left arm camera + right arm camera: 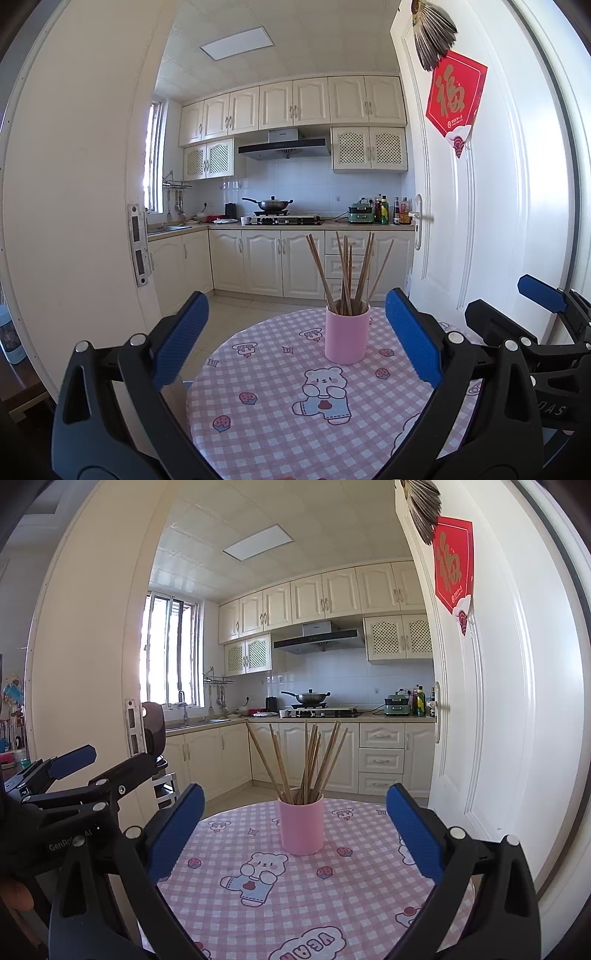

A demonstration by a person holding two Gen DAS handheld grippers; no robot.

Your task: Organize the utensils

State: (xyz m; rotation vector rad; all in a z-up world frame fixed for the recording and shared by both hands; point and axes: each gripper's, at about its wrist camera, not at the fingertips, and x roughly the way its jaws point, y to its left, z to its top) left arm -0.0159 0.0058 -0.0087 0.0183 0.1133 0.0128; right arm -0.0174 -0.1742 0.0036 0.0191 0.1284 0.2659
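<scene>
The round table (280, 435), under its pink checked cloth printed with bears and strawberries, fills the space below both my claws. Past its far edge an open doorway shows a kitchen of cream cabinets, with a white door (480, 206) swung open on my right and a red paper charm (456, 94) stuck on it.

My left claw (297, 334) is released, its blue-padded fingers (181, 338) spread wide with nothing between them. My right claw (295, 830) is likewise released and holds nothing, and from it I can see the left claw's frame just off to the side.

The pink cup (347, 334) stands upright on the cloth toward the table's far edge. From the left claw it sits ahead of the fingertips and a little right of centre, nearer the right-hand finger, touching neither. From the right claw the pink cup (302, 827) is almost dead centre in the gap, again ahead of the pads and clear of them.

The wooden chopsticks (345, 273) stand bunched in the cup, fanning outward at the top, the chopsticks (306, 764) leaning both ways.
</scene>
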